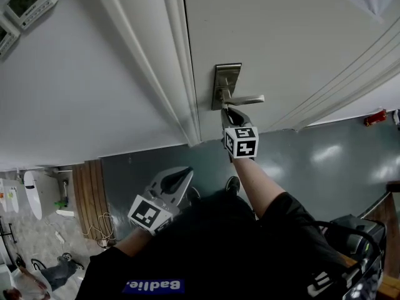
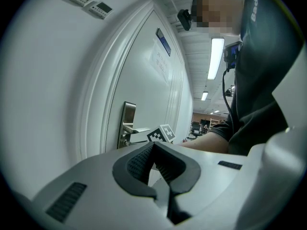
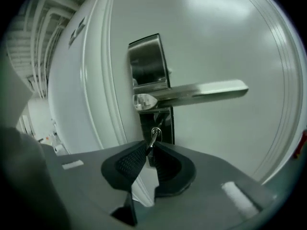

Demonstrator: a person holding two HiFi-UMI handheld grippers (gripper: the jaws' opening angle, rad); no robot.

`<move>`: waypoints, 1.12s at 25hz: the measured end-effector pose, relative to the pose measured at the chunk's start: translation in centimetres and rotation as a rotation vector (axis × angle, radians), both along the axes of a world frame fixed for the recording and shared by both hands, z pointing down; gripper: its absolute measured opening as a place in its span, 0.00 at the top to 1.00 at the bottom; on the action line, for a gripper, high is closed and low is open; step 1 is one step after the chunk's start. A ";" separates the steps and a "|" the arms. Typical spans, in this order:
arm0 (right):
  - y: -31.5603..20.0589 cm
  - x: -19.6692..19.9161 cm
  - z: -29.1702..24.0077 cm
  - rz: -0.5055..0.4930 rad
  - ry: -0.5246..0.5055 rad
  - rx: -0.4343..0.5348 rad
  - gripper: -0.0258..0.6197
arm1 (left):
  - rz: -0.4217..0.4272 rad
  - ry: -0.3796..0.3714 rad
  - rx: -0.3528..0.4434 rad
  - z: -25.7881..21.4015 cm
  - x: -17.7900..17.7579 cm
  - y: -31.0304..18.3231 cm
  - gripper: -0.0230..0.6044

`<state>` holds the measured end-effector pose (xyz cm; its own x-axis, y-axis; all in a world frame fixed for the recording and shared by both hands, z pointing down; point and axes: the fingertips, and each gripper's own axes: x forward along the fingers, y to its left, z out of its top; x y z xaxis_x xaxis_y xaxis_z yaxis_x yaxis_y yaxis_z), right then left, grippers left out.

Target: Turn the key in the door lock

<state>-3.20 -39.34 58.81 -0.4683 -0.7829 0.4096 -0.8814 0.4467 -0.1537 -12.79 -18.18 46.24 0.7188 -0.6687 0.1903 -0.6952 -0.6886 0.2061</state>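
Observation:
A white door (image 1: 281, 36) carries a steel lock plate (image 1: 226, 83) with a lever handle (image 1: 247, 99). In the right gripper view, a small metal key (image 3: 153, 139) sticks out of the keyhole below the handle (image 3: 201, 90). My right gripper (image 3: 149, 147) is shut on the key, its dark pads pinching the blade. In the head view, the right gripper (image 1: 229, 114) points at the plate from just below it. My left gripper (image 1: 181, 179) hangs lower left, away from the door, with its jaws together and nothing between them (image 2: 154, 146).
The door frame (image 1: 181, 74) runs along the left of the lock. Two wall control panels (image 1: 28, 2) sit on the white wall at the upper left. A red object (image 1: 375, 117) lies on the grey floor at the right. Cables (image 1: 103, 227) lie at the lower left.

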 end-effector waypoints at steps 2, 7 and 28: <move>0.1 -0.2 -0.1 -0.010 0.089 0.030 0.89 | 0.004 -0.001 -0.001 -0.1 -0.2 0.1 0.97; 0.1 -0.5 -0.1 -0.046 0.293 0.108 0.88 | 0.004 0.003 0.007 -0.2 -0.8 0.1 0.97; 1.2 1.5 0.2 0.025 -0.735 -0.233 0.82 | 0.030 -0.001 0.001 -0.2 -0.6 0.2 0.97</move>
<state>-1.72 -38.13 59.02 -0.6672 -0.7285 0.1556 -0.5259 0.3128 -0.7909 -13.35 -18.01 46.05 0.7383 -0.6471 0.1902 -0.6744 -0.7093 0.2049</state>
